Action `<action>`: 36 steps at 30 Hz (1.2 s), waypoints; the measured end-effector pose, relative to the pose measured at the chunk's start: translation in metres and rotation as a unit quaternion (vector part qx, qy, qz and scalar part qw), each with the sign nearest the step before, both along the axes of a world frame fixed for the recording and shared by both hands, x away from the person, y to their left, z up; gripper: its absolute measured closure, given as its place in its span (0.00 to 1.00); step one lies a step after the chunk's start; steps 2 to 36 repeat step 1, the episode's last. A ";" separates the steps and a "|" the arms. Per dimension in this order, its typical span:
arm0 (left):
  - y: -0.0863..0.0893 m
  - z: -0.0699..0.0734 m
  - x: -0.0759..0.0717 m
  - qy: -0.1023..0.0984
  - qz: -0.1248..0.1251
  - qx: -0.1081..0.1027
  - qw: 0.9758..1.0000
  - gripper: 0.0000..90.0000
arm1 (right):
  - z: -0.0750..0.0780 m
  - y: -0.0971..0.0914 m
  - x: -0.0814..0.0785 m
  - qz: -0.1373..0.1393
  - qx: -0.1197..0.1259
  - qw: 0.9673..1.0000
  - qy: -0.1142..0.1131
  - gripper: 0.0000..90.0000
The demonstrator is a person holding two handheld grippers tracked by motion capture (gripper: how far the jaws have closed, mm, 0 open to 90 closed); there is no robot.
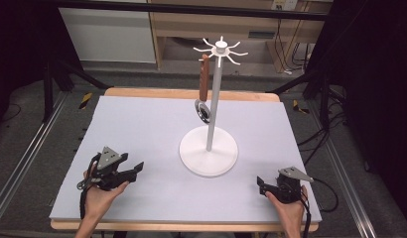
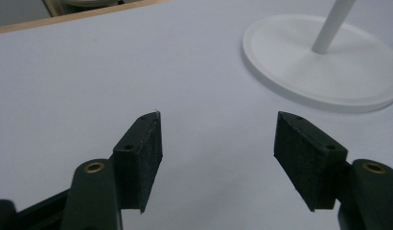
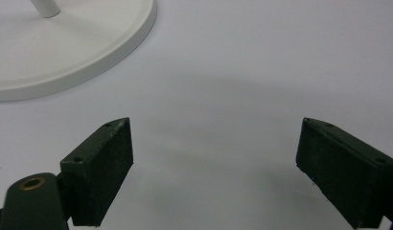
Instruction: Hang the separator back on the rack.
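Left gripper [image 1: 137,168]: mine, jaws apart with nothing between them, low over the pale lilac table mat [image 1: 142,129].
Right gripper [image 1: 261,184]: jaws wide, nothing held.
Brown-handled metal spoon [image 1: 204,82]: hangs from the white hook-topped stand [image 1: 210,148].
Progress: hanging looks done; nothing left on the mat.
Containers: none in view.
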State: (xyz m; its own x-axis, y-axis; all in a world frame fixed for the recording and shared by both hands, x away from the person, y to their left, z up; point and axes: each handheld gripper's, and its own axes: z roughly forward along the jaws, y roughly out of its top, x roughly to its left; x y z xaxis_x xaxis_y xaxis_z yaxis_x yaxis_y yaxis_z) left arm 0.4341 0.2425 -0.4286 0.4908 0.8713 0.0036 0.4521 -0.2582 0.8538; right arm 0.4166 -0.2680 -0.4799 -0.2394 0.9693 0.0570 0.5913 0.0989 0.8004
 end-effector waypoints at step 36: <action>0.000 0.000 0.000 0.000 0.000 0.000 1.000 0.36 | 0.000 0.000 0.000 0.000 0.000 1.000 0.000 0.14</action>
